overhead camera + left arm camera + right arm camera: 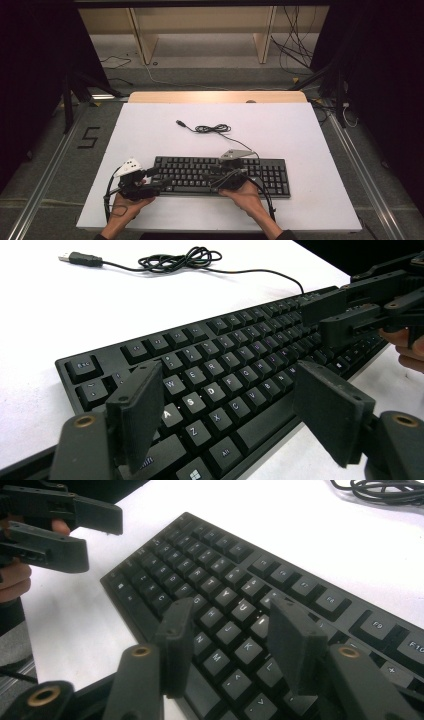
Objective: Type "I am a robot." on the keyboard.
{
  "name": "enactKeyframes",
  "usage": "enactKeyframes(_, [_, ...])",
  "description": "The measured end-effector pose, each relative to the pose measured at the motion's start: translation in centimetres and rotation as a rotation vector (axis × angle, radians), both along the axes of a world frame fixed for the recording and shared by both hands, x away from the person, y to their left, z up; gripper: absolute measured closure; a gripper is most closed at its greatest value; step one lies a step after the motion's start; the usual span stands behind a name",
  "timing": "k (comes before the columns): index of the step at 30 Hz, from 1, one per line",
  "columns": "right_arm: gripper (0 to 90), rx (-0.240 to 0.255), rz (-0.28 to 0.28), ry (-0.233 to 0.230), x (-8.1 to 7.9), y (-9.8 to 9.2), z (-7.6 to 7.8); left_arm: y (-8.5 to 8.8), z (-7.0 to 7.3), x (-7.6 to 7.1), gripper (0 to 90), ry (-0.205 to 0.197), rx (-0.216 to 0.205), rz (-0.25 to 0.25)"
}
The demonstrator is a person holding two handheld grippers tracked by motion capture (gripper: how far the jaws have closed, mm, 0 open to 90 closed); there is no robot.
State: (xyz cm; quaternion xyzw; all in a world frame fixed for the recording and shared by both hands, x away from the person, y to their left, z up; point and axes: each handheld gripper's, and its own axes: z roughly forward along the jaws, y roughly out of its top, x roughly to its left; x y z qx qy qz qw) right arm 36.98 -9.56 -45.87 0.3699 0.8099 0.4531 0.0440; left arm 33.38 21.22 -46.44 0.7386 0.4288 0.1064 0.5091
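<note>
A black keyboard (pixel 200 172) lies across the front half of a white table (pixel 280 125). Its cable (pixel 212 129) runs back to a loose coil and a USB plug (pixel 180 122). My left gripper (pixel 159 178) is at the keyboard's left end, pointing along the keys. In the left gripper view it (pixel 227 371) is open above the letter keys (pixel 210 390), holding nothing. My right gripper (pixel 222 176) hovers over the keyboard's front middle. In the right gripper view it (pixel 231 605) is open above the keys (pixel 235 625), with nothing between the jaws.
The other gripper shows far off in each gripper view: the right one (pixel 350 310) and the left one (pixel 55 530). A wooden strip (pixel 217 96) borders the table's far edge. Metal rails (pixel 50 165) and stand legs (pixel 75 95) flank the table on the floor.
</note>
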Motion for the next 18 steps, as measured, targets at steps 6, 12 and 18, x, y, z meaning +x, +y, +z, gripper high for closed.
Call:
enactKeyframes(6, [50.1,0.004,0.002,-0.009,-0.22,-0.08,0.11,-0.13,-0.01,0.21,28.4,0.004,0.004,0.000])
enactKeyframes(12, [47.4,0.003,0.008,-0.011,-0.50,-0.02,0.10,-0.44,-0.02,0.49,28.4,0.011,0.010,-0.001])
enactKeyframes(18, [46.1,0.008,0.013,-0.011,-0.87,0.05,0.10,-0.64,0.13,0.81,29.2,0.016,0.019,0.000])
